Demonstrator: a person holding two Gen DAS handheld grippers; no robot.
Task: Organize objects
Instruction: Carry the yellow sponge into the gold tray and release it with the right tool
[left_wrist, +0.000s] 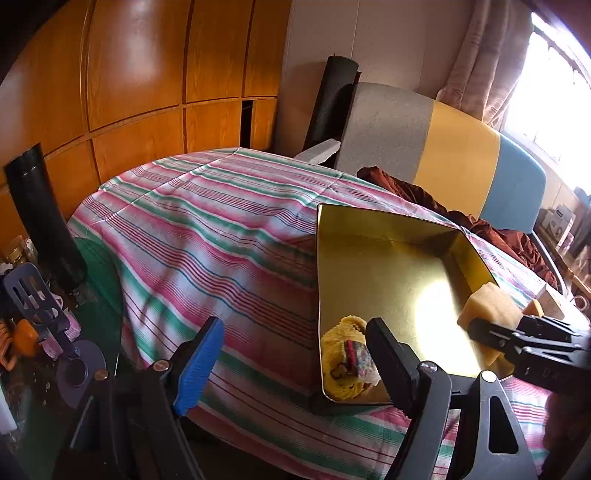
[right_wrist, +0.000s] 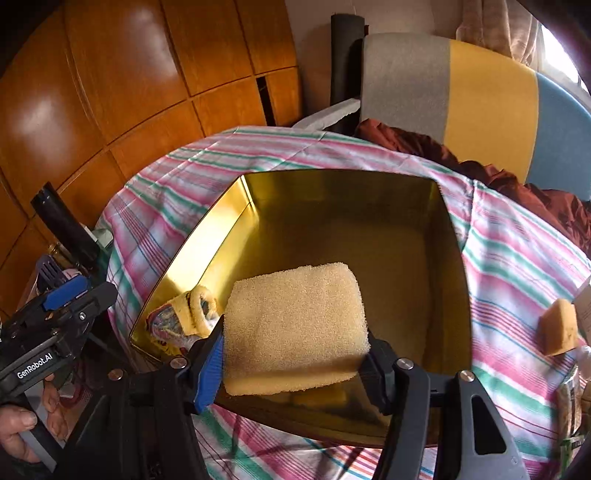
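Gold-coloured metal forms the open tin (right_wrist: 332, 236), which rests on a table covered by a striped cloth (left_wrist: 207, 229). The right gripper (right_wrist: 295, 350) is clenched on a large yellow sponge (right_wrist: 295, 325), its fingers pressing both sides, and holds it above the near part of the tin interior. Left of this gripper, a rolled yellow cloth item (right_wrist: 188, 314) lies in the tin's near-left corner. To its right, a smaller sponge (right_wrist: 557, 326) sits on the cloth outside the tin. The left gripper (left_wrist: 291, 354) is released, fingers spread and holding nothing, with the tin's near-left corner just ahead.
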